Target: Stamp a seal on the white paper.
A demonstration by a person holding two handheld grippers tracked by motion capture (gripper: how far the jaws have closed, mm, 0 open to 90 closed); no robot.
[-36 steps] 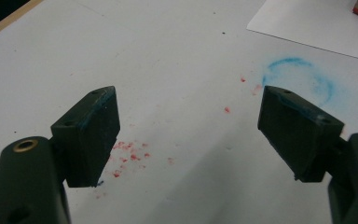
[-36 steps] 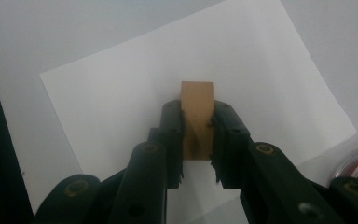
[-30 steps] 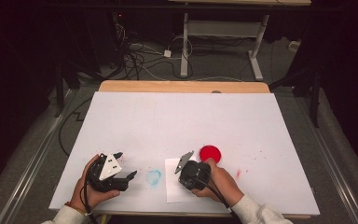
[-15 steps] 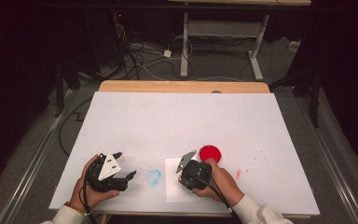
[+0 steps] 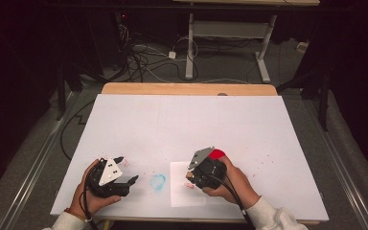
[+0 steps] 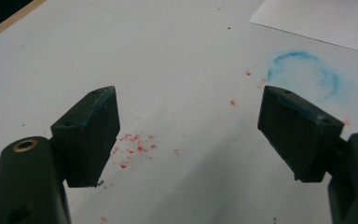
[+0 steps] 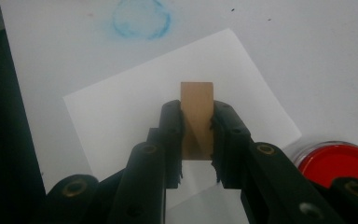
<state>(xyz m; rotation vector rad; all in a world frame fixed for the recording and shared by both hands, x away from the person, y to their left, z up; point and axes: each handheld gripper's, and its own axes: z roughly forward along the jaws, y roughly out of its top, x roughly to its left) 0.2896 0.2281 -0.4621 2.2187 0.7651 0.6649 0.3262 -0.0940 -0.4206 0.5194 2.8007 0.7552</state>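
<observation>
— Wooden, that little block [image 7: 196,119]; a stamp, I'd say. From above, the right tongs [image 5: 195,173] hang over the white sheet of paper [image 5: 179,194] near the front edge of the counter [image 5: 191,120], with the red ink pad [image 5: 216,154] just behind the hand. A reddish mark [image 5: 189,185] sits on the sheet by the tongs.

— And the other hand?

— Left tongs [image 5: 124,173] rest off to the side, well apart from the paper, with a blue smudge ring [image 5: 158,181] between the two.

— What does the left gripper view give you?

— Jaws wide apart, nothing between them, red specks [image 6: 135,144] on the counter under them and that blue ring beyond.

— And the right gripper view?

— Jaws clamped on both sides of the stamp, which points down at the paper; the ink pad sits just beside, at the lower right.

— So which step is it?

— My guess is stamping the sheet, with the block just clear of the paper. Next I'd expect either a trip to the red pad for ink or a straight press onto a bare patch. Either way it wants the stamp face flat and the grip tight, and the idle left tongs could pin the sheet so it doesn't lift.
</observation>
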